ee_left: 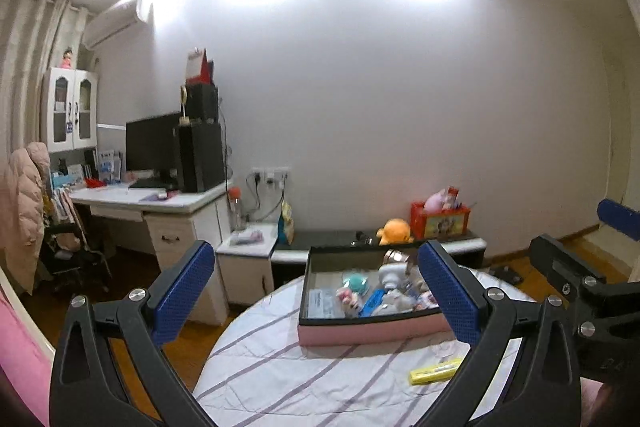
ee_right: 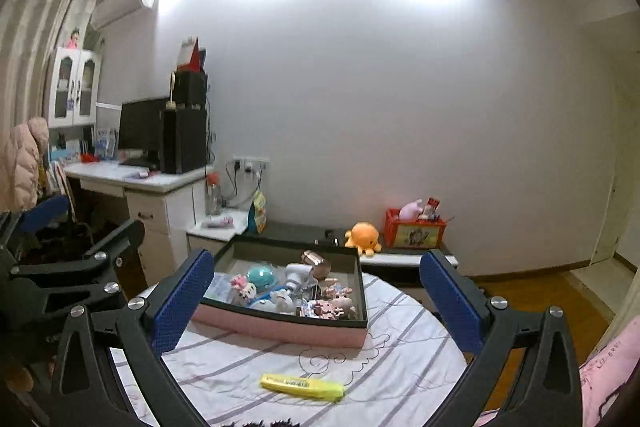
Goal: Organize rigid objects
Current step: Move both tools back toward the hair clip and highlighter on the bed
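A pink box with a dark rim [ee_left: 372,333] [ee_right: 280,327] stands on the far half of a round table [ee_left: 280,379] [ee_right: 248,363] under a striped white cloth. The box holds several small toys, among them a teal ball [ee_right: 260,277], a copper-coloured cup [ee_right: 316,261] and little figurines [ee_right: 244,289]. A yellow wrapped bar [ee_right: 302,385] [ee_left: 432,373] lies alone on the cloth in front of the box. My left gripper [ee_left: 318,291] and right gripper [ee_right: 316,299] hang side by side above the near table edge. Both are open wide with nothing between their fingers.
Beyond the table a low cabinet [ee_right: 404,259] carries an orange plush octopus [ee_right: 363,235] and a red box [ee_right: 414,233]. A white desk with a monitor [ee_left: 152,147] stands at the left wall. Wooden floor [ee_right: 540,291] shows to the right, and pink fabric [ee_right: 612,371] lies at the near right.
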The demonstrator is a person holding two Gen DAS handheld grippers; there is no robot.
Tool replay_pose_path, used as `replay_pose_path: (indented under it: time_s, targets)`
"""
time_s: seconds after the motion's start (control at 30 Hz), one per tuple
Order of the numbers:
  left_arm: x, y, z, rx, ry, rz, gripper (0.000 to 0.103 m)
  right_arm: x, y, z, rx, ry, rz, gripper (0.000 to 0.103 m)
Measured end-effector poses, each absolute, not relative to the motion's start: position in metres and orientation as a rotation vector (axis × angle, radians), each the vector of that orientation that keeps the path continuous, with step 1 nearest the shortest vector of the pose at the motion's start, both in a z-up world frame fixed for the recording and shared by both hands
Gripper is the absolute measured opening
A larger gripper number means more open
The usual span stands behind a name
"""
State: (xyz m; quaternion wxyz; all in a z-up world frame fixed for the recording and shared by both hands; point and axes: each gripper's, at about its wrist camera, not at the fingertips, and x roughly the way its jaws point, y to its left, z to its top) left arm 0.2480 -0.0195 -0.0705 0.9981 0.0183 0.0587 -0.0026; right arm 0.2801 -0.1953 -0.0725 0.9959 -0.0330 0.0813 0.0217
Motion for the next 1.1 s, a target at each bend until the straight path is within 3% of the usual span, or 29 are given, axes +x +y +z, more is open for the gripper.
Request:
replay_pose_path:
  time_s: [0.27,0.8,1.1]
  targets:
    - [0.210,-0.026,-0.068,0.047,0.090,-0.034,0.103,0.231,-0.205,-0.070,-0.034,0.111,0.043,0.103]
    - [0.201,-0.045,-0.078,0.069,0.124,-0.052,0.103,0.213,-0.223,-0.079,-0.004,0.143,0.030,0.103]
    - [0.254,-0.060,-0.130,0.022,0.398,-0.242,0.103,0.246,-0.252,-0.115,0.019,0.283,0.001,0.103]
